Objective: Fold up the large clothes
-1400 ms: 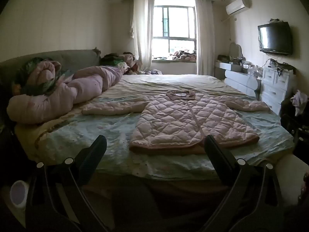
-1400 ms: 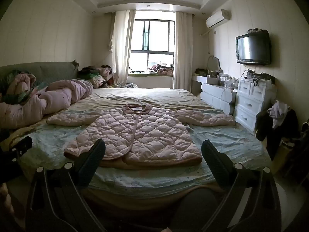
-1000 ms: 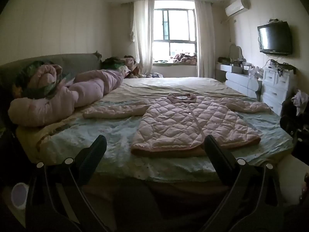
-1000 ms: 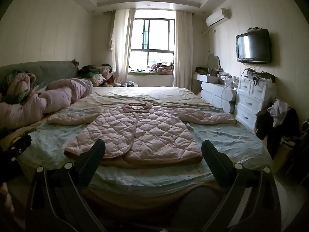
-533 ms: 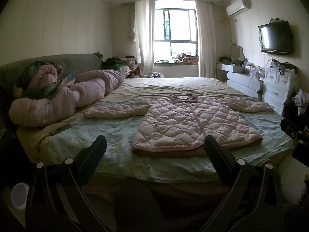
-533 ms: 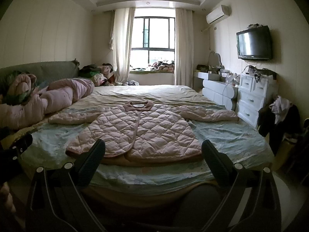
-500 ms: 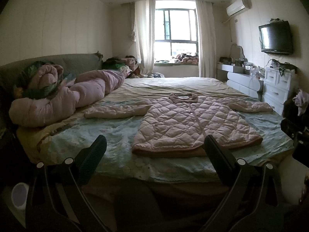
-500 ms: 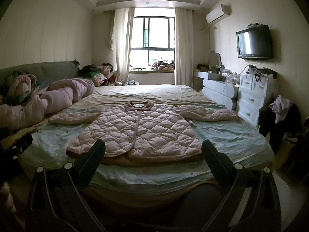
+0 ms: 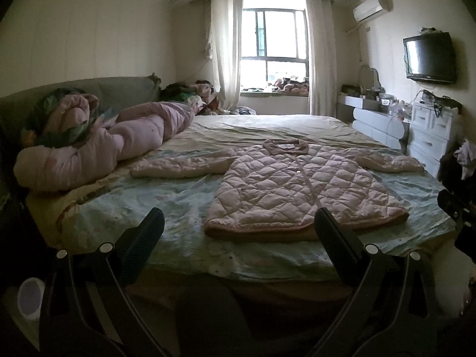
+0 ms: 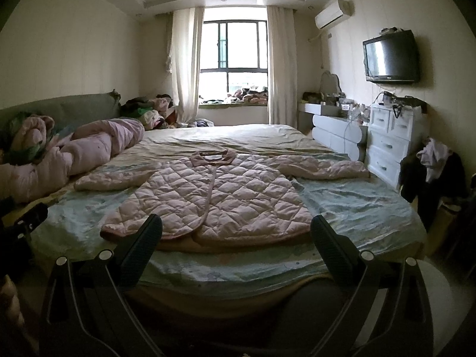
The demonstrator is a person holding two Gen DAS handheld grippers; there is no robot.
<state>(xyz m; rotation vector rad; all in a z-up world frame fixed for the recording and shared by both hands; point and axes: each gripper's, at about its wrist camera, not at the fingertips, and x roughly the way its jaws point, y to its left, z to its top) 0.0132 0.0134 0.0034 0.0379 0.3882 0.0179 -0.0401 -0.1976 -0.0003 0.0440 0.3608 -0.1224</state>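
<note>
A pink quilted jacket [image 9: 297, 187] lies flat on the bed [image 9: 178, 208], front up, collar toward the window, both sleeves spread out; it also shows in the right wrist view [image 10: 214, 199]. My left gripper [image 9: 239, 226] is open and empty, held off the bed's near edge, short of the jacket's hem and toward its left side. My right gripper [image 10: 236, 232] is open and empty, just short of the hem's middle. The right gripper's body shows at the right edge of the left wrist view [image 9: 455, 208].
A rolled pink duvet [image 9: 98, 145] lies along the bed's left side by the grey headboard [image 9: 119, 95]. White drawers [image 10: 389, 145] and a clothes-draped chair [image 10: 431, 175] stand to the right. A window [image 10: 233, 62] is at the far end.
Both grippers have drifted slightly forward toward the bed and a little lower. The jacket has not moved. Both stay open.
</note>
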